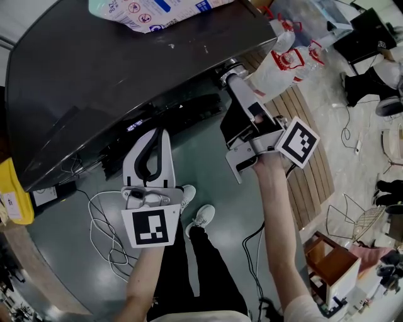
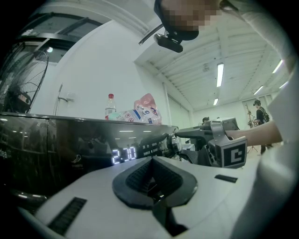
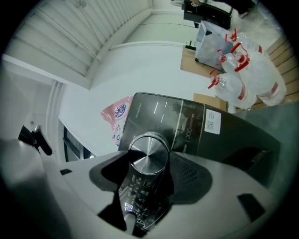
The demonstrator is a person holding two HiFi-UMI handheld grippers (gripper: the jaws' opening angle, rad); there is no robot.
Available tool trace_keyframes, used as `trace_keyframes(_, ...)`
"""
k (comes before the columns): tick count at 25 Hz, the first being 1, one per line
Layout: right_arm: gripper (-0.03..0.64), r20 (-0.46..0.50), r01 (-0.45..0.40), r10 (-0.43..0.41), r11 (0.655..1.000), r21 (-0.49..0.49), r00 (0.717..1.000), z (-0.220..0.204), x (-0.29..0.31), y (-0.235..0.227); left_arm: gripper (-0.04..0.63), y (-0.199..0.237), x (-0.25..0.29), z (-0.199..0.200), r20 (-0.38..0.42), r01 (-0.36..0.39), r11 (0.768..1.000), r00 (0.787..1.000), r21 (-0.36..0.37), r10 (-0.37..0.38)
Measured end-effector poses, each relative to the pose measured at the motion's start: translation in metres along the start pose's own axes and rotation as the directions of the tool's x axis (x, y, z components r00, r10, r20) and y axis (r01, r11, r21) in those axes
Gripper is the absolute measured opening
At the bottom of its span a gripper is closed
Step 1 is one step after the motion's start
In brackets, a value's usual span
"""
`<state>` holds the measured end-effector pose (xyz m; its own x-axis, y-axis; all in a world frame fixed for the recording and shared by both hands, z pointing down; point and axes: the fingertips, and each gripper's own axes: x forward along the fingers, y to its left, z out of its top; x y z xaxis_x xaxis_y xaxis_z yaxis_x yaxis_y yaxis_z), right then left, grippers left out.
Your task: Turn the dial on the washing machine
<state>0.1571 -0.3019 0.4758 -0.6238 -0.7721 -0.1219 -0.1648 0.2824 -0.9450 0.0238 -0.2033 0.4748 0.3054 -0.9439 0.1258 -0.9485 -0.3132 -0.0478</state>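
The dark washing machine [image 1: 126,75] fills the upper left of the head view. Its silver dial [image 3: 148,156] sits on the front panel at the right end, also seen small in the head view [image 1: 228,70]. My right gripper [image 3: 149,164] reaches to the panel, and its two dark pads hug the dial on both sides. My left gripper [image 1: 158,133] hangs below the panel's middle with its jaws together and nothing in them; it faces the lit display [image 2: 124,154]. From the left gripper view the dial [image 2: 174,142] shows with the right gripper [image 2: 189,136] on it.
A pink detergent bag [image 1: 151,12] and a bottle [image 2: 110,107] stand on top of the machine. Clear plastic bags with red handles [image 1: 283,56] lie to the right on wooden slats [image 1: 315,170]. White cable [image 1: 104,233] coils on the floor by the person's shoes [image 1: 201,217].
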Motion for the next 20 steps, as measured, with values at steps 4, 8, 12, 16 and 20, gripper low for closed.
trace_keyframes(4,0.275,0.001,-0.008,0.008,1.000,0.005,1.000,-0.001,-0.001,0.001,0.000,0.001,-0.002,0.003,0.000,-0.003,1.000,1.000,-0.001,0.003)
trace_keyframes(8,0.275,0.006,0.000,0.000,1.000,-0.002,1.000,0.001,-0.004,0.004,0.000,0.002,-0.002,0.010,0.006,-0.003,1.000,1.000,-0.001,0.003)
trace_keyframes(12,0.275,0.020,0.056,-0.057,0.998,0.024,0.998,-0.001,-0.015,0.005,0.000,-0.003,-0.006,0.029,0.026,0.004,1.000,1.000,-0.001,-0.004)
trace_keyframes(16,0.275,0.065,0.099,-0.104,0.992,0.076,0.992,0.001,-0.032,0.007,0.000,-0.003,-0.009,0.049,0.036,0.011,1.000,0.999,-0.008,-0.011)
trace_keyframes(20,0.275,0.055,0.134,-0.133,0.991,-0.022,0.990,0.011,-0.041,0.035,0.000,-0.004,-0.013,0.085,0.077,0.021,1.000,0.997,0.009,-0.021)
